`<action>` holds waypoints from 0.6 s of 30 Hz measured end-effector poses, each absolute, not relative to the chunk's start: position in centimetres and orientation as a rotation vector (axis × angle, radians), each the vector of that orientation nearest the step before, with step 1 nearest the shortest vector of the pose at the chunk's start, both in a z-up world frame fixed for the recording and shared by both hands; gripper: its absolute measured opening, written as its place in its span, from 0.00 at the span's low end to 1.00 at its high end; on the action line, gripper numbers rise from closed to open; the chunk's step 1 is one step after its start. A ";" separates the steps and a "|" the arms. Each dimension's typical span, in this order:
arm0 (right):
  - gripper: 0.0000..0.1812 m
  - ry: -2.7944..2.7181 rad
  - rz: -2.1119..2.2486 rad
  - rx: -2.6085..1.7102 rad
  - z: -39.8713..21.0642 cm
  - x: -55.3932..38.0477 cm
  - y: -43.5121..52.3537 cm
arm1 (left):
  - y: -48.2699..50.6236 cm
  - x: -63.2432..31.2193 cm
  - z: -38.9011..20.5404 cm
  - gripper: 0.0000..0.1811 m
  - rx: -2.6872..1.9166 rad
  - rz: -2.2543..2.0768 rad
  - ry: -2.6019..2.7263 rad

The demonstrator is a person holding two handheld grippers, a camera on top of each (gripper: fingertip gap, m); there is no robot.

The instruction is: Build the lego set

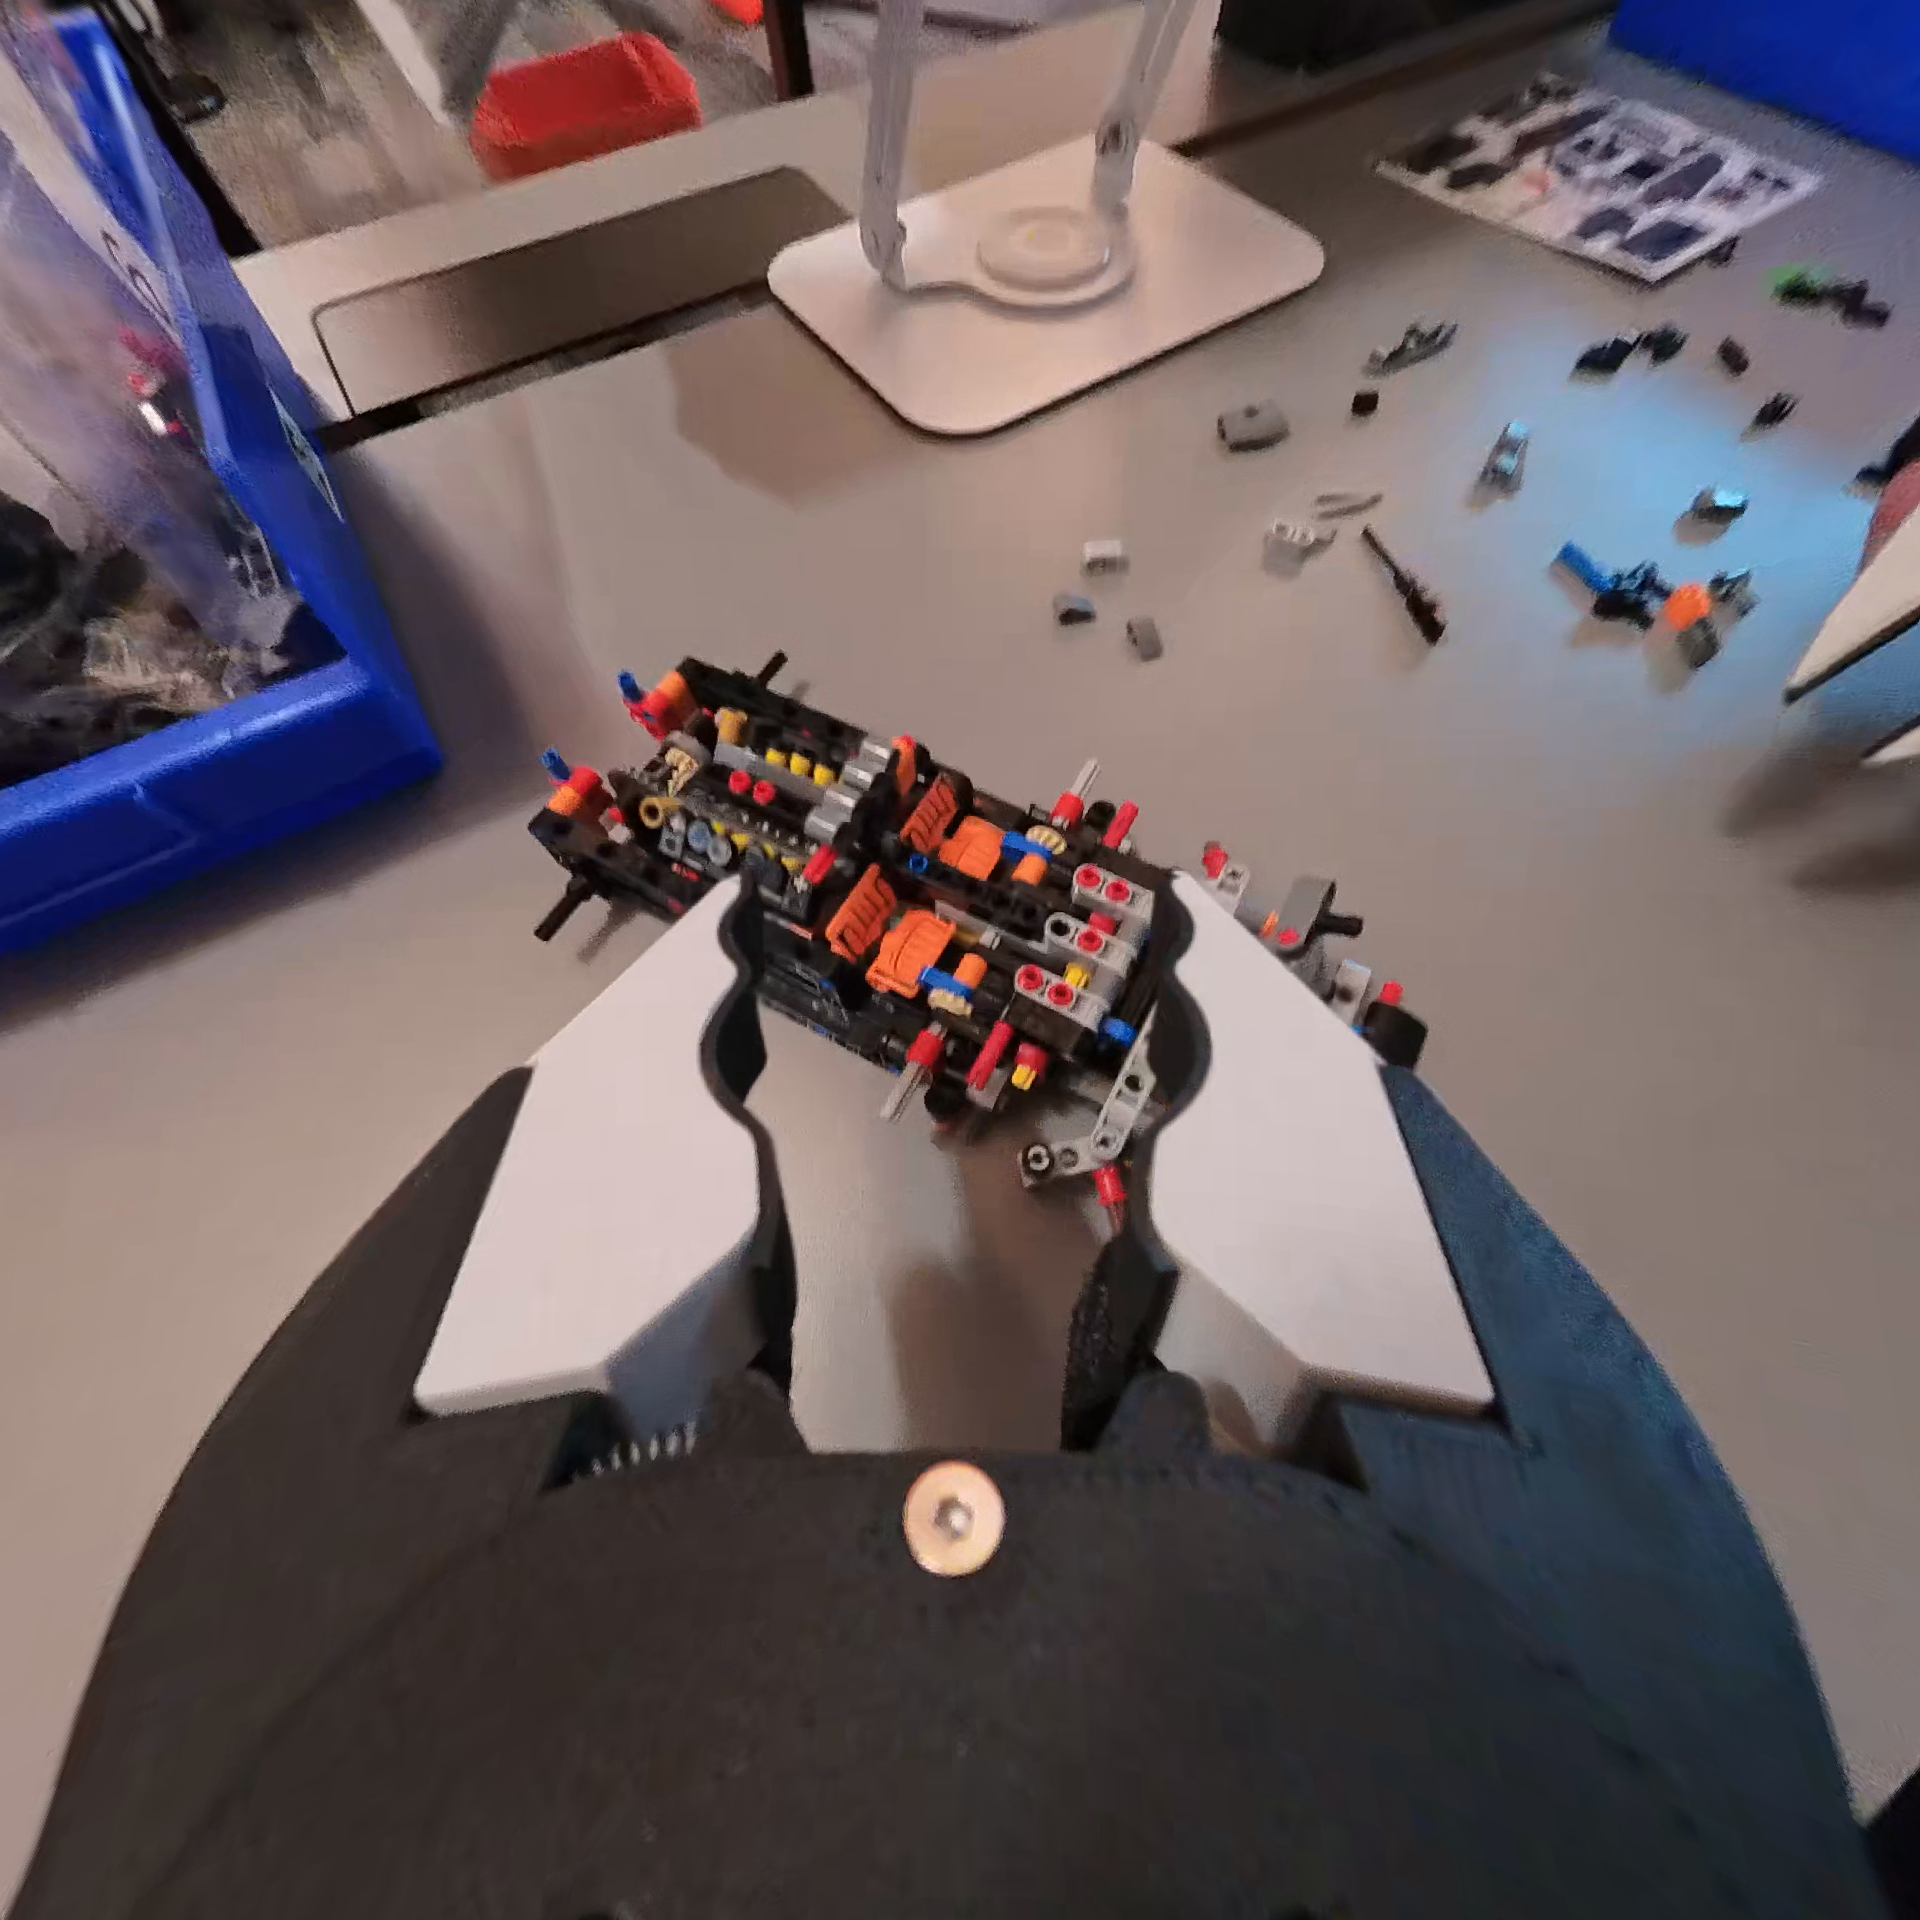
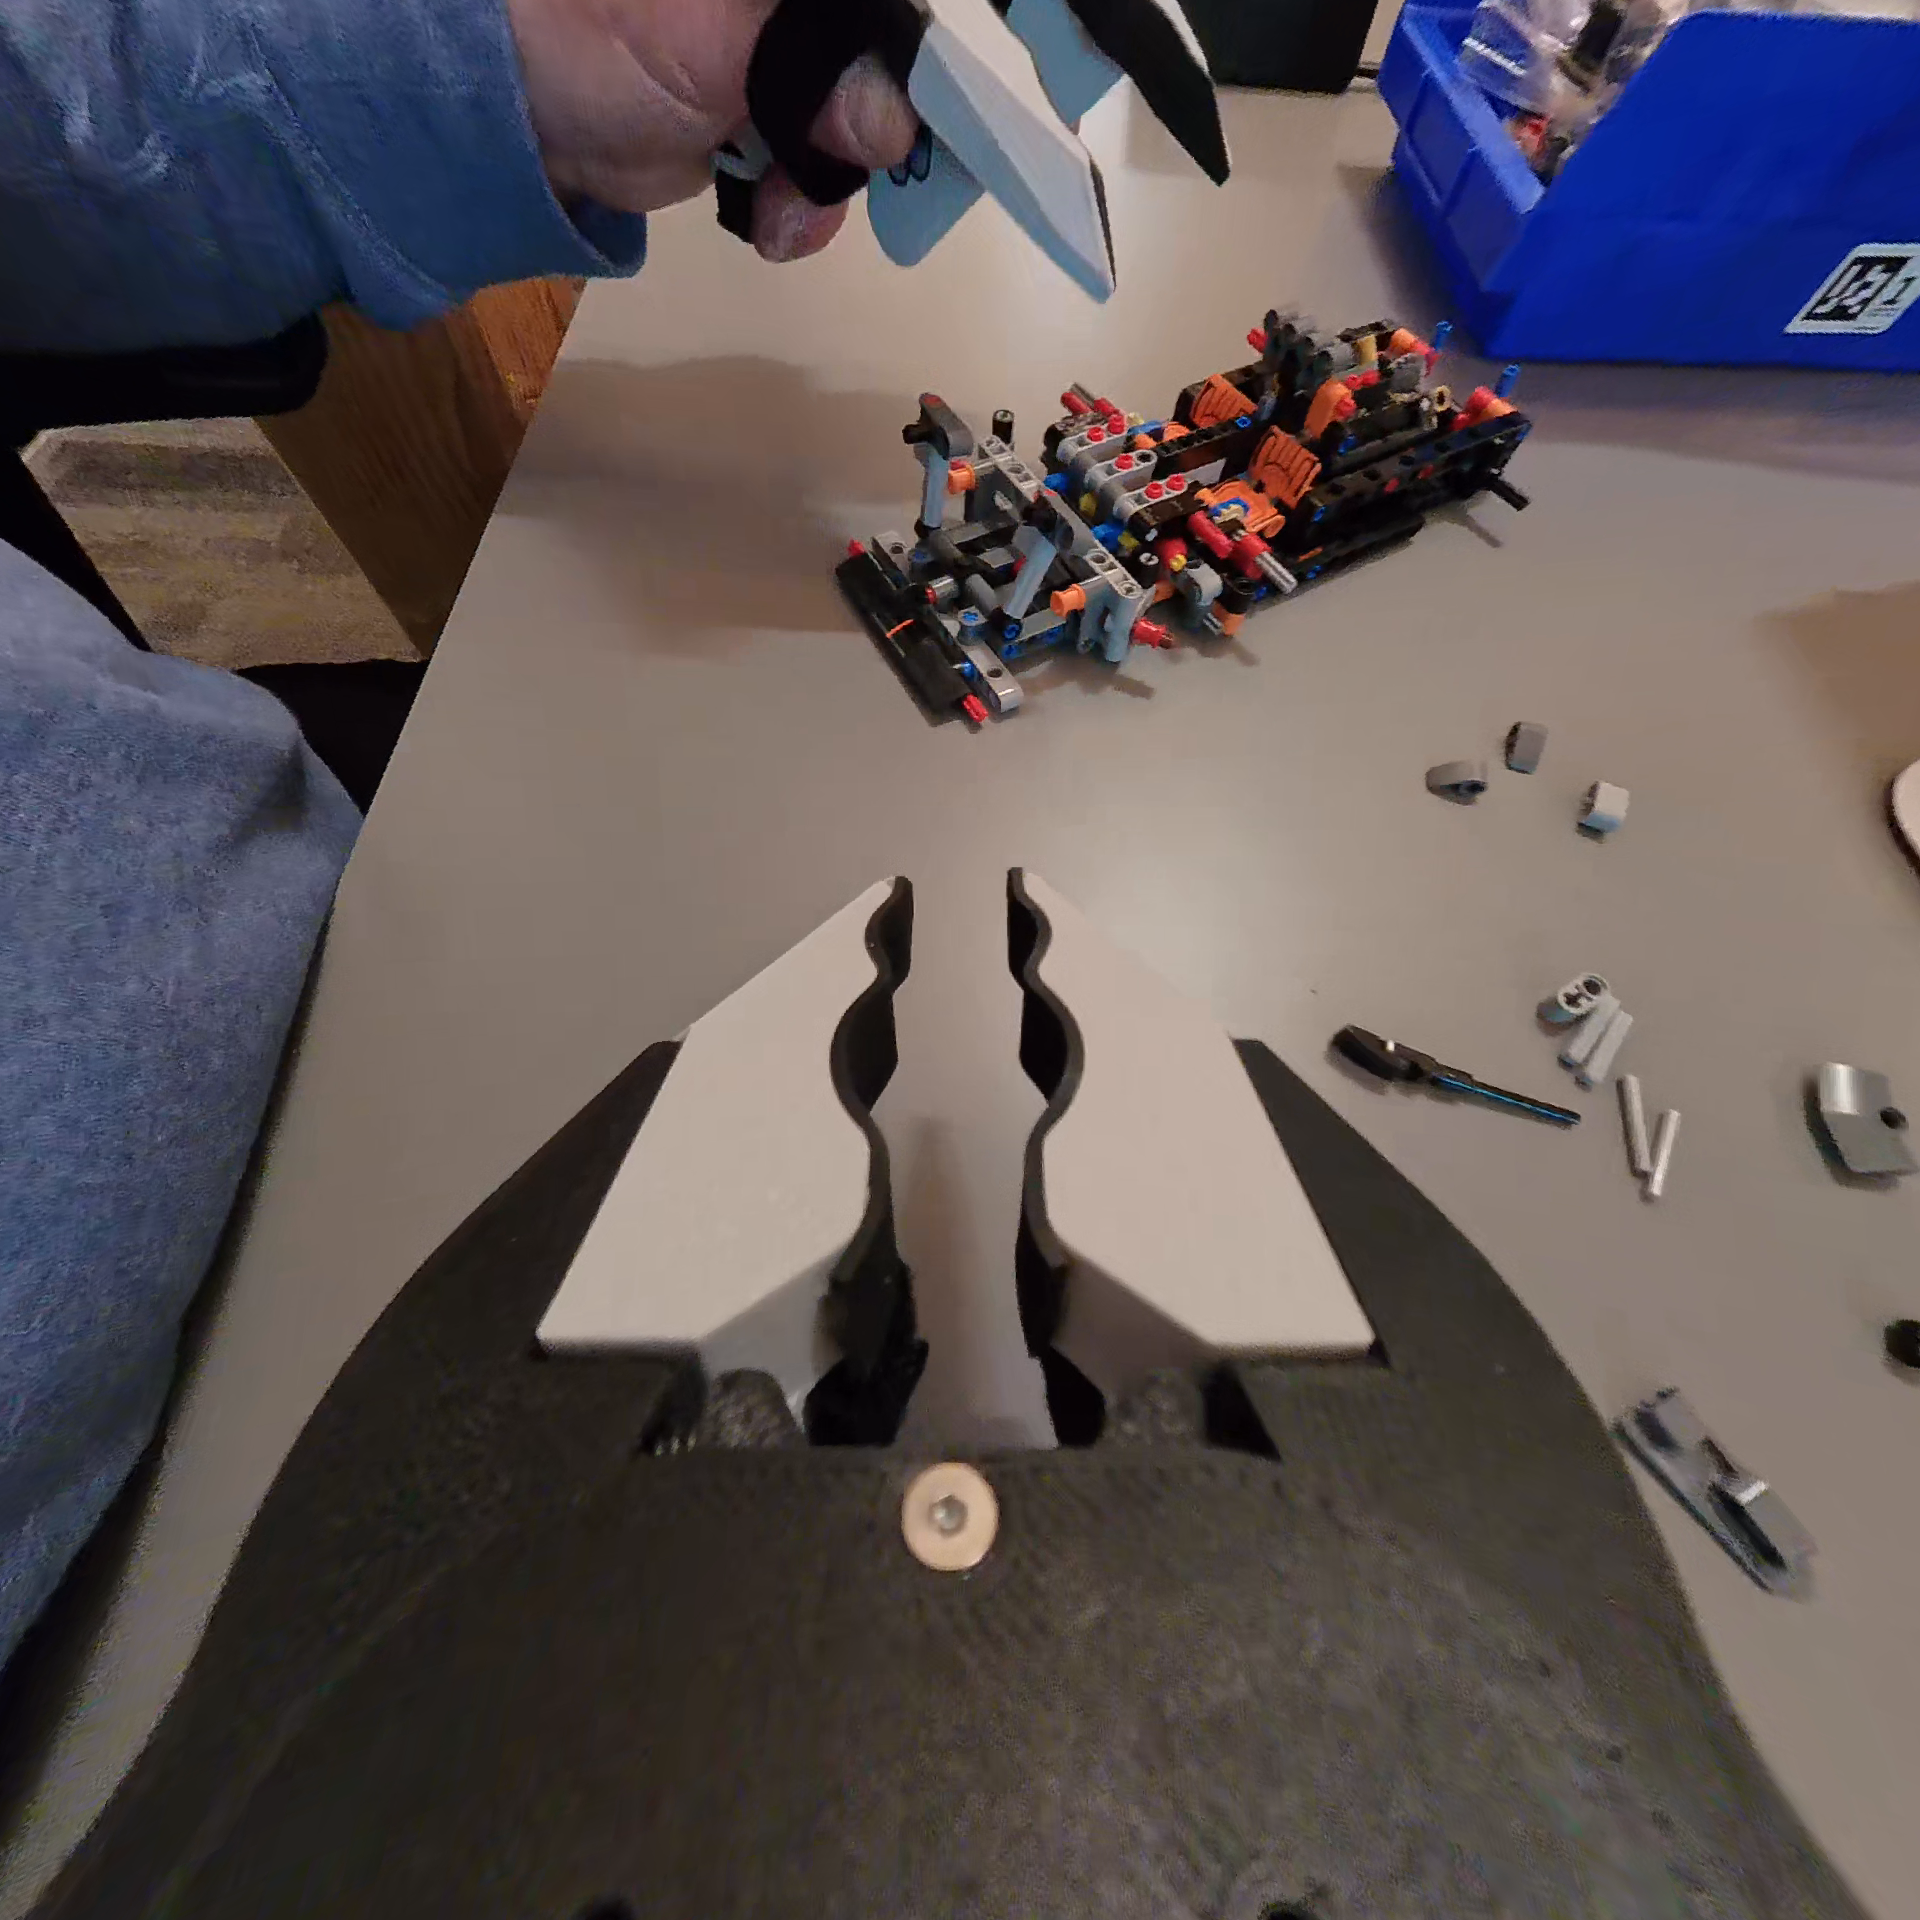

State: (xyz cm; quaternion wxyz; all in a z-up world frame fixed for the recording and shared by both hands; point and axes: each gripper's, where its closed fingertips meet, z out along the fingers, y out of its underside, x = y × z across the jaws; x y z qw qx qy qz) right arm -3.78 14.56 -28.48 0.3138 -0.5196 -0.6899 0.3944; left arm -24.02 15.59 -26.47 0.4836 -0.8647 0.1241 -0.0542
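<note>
Left gripper [image 1: 956,904] spread wide above the grey table [image 1: 727,582], framing the near end of the lego chassis [image 1: 914,904]; loose parts [image 1: 1403,582] far right, blue bin [image 1: 270,727] left

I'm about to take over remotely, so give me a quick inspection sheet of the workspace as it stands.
Surface: grey table, matte, no spills seen.
Job's things: part-built lego chassis resting on the table; loose pieces scattered to its right; black axle piece among them.
Clutter: blue bin holding bagged parts; printed sheet; monitor stand base.
Grippers: left gripper open, raised above the chassis, holding nothing; right gripper narrowly open, empty, above bare table.
Cables: nothing seen.
Surroundings: person's blue sleeve; wooden cabinet beside the table edge; red object behind.
</note>
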 end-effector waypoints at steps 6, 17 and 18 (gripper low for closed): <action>0.08 -1.763 1.038 -1.358 -27.2 -2.7 16.0 | 16.9 -25.0 -27.2 0.39 -2.198 -0.048 0.290; 0.09 -1.678 1.014 -1.371 -26.1 -1.2 18.4 | 18.0 -26.5 -24.5 0.41 -2.000 -0.396 0.070; 0.09 -1.673 1.005 -1.370 -25.9 -1.0 18.7 | 18.0 -25.5 -23.0 0.38 -1.944 -0.432 0.090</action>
